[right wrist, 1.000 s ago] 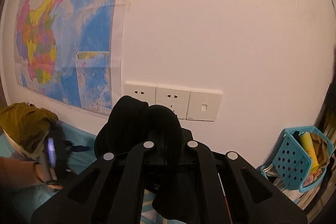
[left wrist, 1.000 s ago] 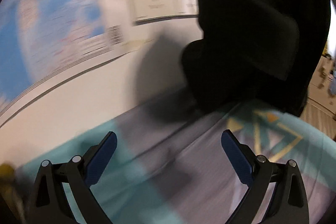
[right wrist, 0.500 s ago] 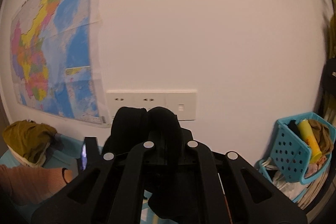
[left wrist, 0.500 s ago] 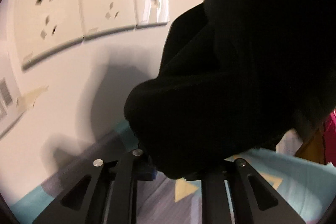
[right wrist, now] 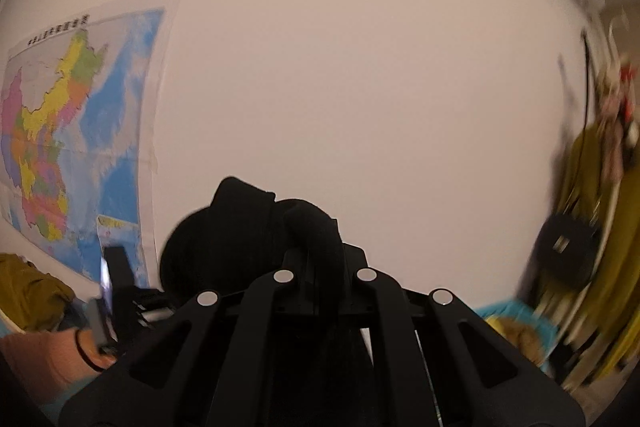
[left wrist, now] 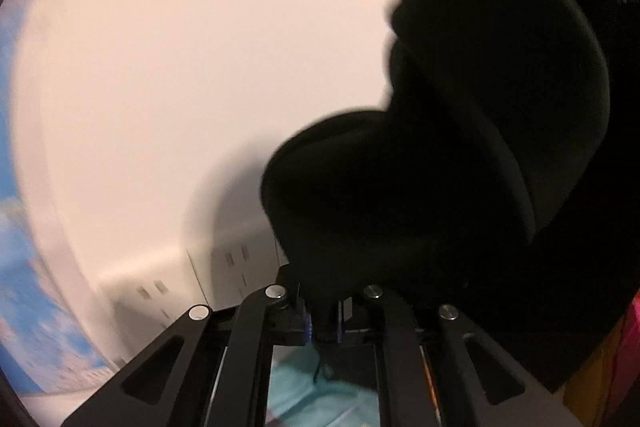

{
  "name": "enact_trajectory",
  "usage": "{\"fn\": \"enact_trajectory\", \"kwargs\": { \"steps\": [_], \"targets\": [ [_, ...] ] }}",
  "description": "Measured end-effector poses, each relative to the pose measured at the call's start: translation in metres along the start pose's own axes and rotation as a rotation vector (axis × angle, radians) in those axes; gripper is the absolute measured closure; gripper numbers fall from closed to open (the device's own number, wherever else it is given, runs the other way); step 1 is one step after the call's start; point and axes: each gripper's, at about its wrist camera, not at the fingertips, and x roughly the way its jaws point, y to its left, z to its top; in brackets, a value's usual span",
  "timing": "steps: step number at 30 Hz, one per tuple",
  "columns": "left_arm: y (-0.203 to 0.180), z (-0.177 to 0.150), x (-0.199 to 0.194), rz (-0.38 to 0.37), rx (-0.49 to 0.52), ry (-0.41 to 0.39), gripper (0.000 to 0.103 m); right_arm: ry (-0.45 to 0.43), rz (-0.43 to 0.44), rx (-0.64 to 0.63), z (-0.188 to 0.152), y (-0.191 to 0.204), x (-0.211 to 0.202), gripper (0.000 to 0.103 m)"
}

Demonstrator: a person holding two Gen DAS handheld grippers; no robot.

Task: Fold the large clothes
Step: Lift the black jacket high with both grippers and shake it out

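Your left tongs (left wrist: 323, 323) have just closed onto the bulky black fabric garment (left wrist: 440, 167), your right tongs (right wrist: 320, 267) remain clamped on it, so both now lift it clear for folding.

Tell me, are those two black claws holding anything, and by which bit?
Both jaws are shut on the same black garment. The left gripper pinches a bunched fold of it; the right gripper pinches another bunch. Which part of the garment cannot be told.

Black garment (left wrist: 460, 147), pale wall (right wrist: 360, 67)
Wall map (right wrist: 60, 131) is blue with yellow, pink, green patches; bedding (left wrist: 304, 391) is turquoise.
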Motion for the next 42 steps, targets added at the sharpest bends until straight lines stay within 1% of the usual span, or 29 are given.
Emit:
{"fn": "enact_trajectory", "kwargs": {
  "steps": [2, 5, 7, 9, 11, 13, 14, 15, 16, 17, 19, 20, 22, 23, 25, 28, 29, 30, 31, 33, 34, 35, 36, 37, 38, 39, 40, 41, 42],
  "targets": [
    [0.003, 0.024, -0.03, 0.008, -0.01, -0.067, 0.097, -0.057, -0.008, -0.025, 0.016, 0.001, -0.031, 0.1],
    [0.01, 0.057, -0.081, 0.042, -0.022, -0.167, 0.096, -0.105, -0.027, -0.016, 0.035, 0.0, -0.072, 0.1],
    [0.016, 0.074, -0.113, 0.061, -0.032, -0.227, 0.096, -0.147, -0.019, -0.017, 0.044, 0.004, -0.098, 0.1],
    [0.021, 0.091, -0.163, 0.134, -0.007, -0.32, 0.096, -0.187, 0.004, -0.016, 0.053, 0.01, -0.123, 0.1],
    [0.017, 0.103, -0.195, 0.169, 0.008, -0.359, 0.096, -0.222, 0.043, -0.006, 0.057, 0.015, -0.149, 0.1],
    [0.007, 0.109, -0.229, 0.218, 0.039, -0.403, 0.096, -0.256, 0.094, 0.011, 0.059, 0.023, -0.174, 0.1],
    [-0.014, 0.112, -0.25, 0.267, 0.081, -0.429, 0.095, -0.272, 0.136, 0.03, 0.058, 0.026, -0.187, 0.1],
    [-0.013, 0.106, -0.266, 0.294, 0.1, -0.442, 0.093, -0.285, 0.158, 0.033, 0.058, 0.031, -0.194, 0.1],
    [-0.013, 0.097, -0.284, 0.342, 0.134, -0.449, 0.092, -0.299, 0.196, 0.039, 0.055, 0.035, -0.204, 0.1],
    [-0.032, 0.093, -0.314, 0.372, 0.158, -0.449, 0.09, -0.305, 0.233, 0.046, 0.053, 0.039, -0.212, 0.1],
    [-0.03, 0.078, -0.343, 0.397, 0.164, -0.437, 0.09, -0.306, 0.298, 0.066, 0.05, 0.045, -0.223, 0.1],
    [-0.037, 0.068, -0.366, 0.429, 0.186, -0.414, 0.09, -0.309, 0.341, 0.066, 0.047, 0.051, -0.231, 0.1],
    [-0.041, 0.056, -0.398, 0.453, 0.195, -0.386, 0.09, -0.318, 0.398, 0.064, 0.042, 0.06, -0.239, 0.1],
    [-0.053, 0.046, -0.426, 0.484, 0.204, -0.355, 0.09, -0.314, 0.438, 0.058, 0.04, 0.067, -0.243, 0.1],
    [-0.072, 0.026, -0.457, 0.508, 0.224, -0.335, 0.09, -0.31, 0.484, 0.056, 0.036, 0.075, -0.241, 0.1],
    [-0.077, -0.001, -0.458, 0.609, 0.264, -0.276, 0.086, -0.237, 0.552, 0.081, 0.025, 0.085, -0.209, 0.1],
    [-0.075, -0.014, -0.451, 0.634, 0.281, -0.215, 0.086, -0.201, 0.563, 0.08, 0.02, 0.091, -0.191, 0.1],
    [-0.065, -0.027, -0.45, 0.634, 0.279, -0.168, 0.085, -0.155, 0.576, 0.086, 0.011, 0.098, -0.166, 0.1],
    [-0.051, -0.037, -0.435, 0.624, 0.23, -0.1, 0.085, -0.111, 0.595, 0.095, 0.002, 0.105, -0.142, 0.1],
    [-0.021, -0.051, -0.395, 0.626, 0.182, 0.009, 0.085, -0.001, 0.627, 0.121, -0.023, 0.121, -0.085, 0.1],
    [-0.007, -0.064, -0.378, 0.641, 0.158, 0.053, 0.085, 0.06, 0.643, 0.131, -0.038, 0.13, -0.054, 0.1],
    [0.014, -0.08, -0.352, 0.668, 0.124, 0.122, 0.087, 0.13, 0.65, 0.142, -0.057, 0.14, -0.02, 0.1],
    [0.038, -0.098, -0.322, 0.682, 0.087, 0.197, 0.092, 0.182, 0.657, 0.162, -0.074, 0.149, 0.005, 0.1],
    [0.043, -0.116, -0.317, 0.703, 0.068, 0.222, 0.095, 0.255, 0.662, 0.158, -0.096, 0.163, 0.037, 0.1],
    [0.068, -0.14, -0.286, 0.746, 0.047, 0.284, 0.097, 0.336, 0.66, 0.166, -0.12, 0.176, 0.069, 0.1],
    [0.081, -0.155, -0.271, 0.727, 0.033, 0.331, 0.096, 0.398, 0.67, 0.182, -0.14, 0.185, 0.092, 0.1],
    [0.093, -0.176, -0.255, 0.696, -0.008, 0.389, 0.097, 0.47, 0.678, 0.168, -0.164, 0.2, 0.116, 0.1],
    [0.108, -0.2, -0.232, 0.659, -0.047, 0.459, 0.097, 0.563, 0.647, 0.127, -0.196, 0.22, 0.144, 0.1],
    [0.12, -0.229, -0.206, 0.629, -0.06, 0.555, 0.097, 0.627, 0.633, 0.093, -0.22, 0.234, 0.165, 0.1]
  ]
}}
